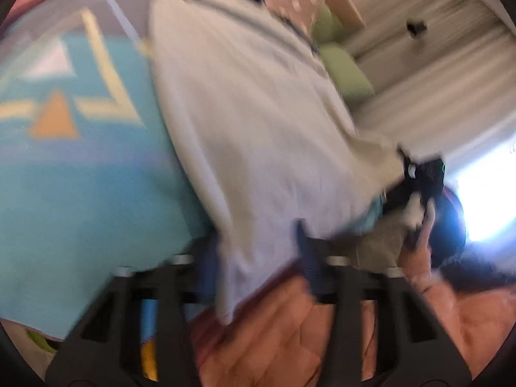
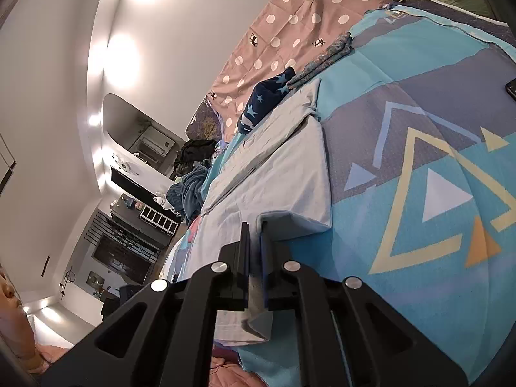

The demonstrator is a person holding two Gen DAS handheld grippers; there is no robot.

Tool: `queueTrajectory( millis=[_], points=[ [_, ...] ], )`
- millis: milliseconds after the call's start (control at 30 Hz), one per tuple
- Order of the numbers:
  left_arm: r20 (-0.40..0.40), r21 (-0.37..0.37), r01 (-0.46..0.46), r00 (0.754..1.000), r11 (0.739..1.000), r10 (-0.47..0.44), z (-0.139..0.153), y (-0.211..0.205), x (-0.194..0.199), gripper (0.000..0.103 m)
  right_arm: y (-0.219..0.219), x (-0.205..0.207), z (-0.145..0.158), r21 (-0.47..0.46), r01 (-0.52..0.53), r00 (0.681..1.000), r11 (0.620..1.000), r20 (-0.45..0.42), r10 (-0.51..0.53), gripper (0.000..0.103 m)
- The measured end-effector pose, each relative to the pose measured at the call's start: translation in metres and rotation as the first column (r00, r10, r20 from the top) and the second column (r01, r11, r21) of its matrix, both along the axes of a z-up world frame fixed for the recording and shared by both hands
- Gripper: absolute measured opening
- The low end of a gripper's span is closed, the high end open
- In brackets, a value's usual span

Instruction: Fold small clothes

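A pale grey-white garment lies stretched over the blue patterned bedspread. The left wrist view is blurred by motion. My left gripper is shut on the garment's near edge, cloth draped between its fingers. The right gripper shows at the right of that view, holding the other corner lifted. In the right wrist view, my right gripper is shut on a folded corner of the garment, which lies partly folded on the bedspread.
A navy star-print garment and a folded grey-blue piece lie beyond the garment. A pink dotted sheet, green pillows, a dark clothes pile and a phone are around. The person's orange clothing is near.
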State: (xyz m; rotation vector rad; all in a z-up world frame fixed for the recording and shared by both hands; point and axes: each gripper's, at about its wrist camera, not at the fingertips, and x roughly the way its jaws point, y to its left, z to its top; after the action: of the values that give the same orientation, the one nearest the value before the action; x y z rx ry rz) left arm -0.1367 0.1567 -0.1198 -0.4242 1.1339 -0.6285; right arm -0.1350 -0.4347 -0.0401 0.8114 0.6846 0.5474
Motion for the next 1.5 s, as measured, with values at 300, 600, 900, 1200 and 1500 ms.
queueTrajectory(
  millis=[300,600,900,1200,1500],
  points=[
    [0.386,-0.171,-0.081,0.911,0.982,0.142,0.107,0.030,-0.002,0.003,0.003,0.010,0.020,0.036,-0.015,0.999,0.999,0.041,0.013,0.006],
    [0.568,-0.208,-0.104,0.797,0.973,0.206,0.160,0.031,0.007,0.003,0.007,0.024,0.068,0.073,-0.011,0.979,0.997,0.202,-0.004,0.006],
    [0.576,-0.287,-0.206,0.743,0.935,0.341,0.186,0.053,0.045,0.003,-0.002,0.050,0.110,0.080,0.054,0.947,0.995,0.312,-0.076,0.005],
    [0.569,-0.279,-0.233,0.741,0.932,0.356,0.197,0.053,0.105,0.003,0.009,0.120,0.119,0.035,0.067,0.948,0.997,0.309,-0.075,0.005],
    [0.533,-0.270,-0.281,0.753,0.921,0.386,0.196,0.064,0.193,0.003,0.021,0.213,0.128,-0.049,0.101,0.954,0.994,0.289,-0.083,0.005]
  ],
)
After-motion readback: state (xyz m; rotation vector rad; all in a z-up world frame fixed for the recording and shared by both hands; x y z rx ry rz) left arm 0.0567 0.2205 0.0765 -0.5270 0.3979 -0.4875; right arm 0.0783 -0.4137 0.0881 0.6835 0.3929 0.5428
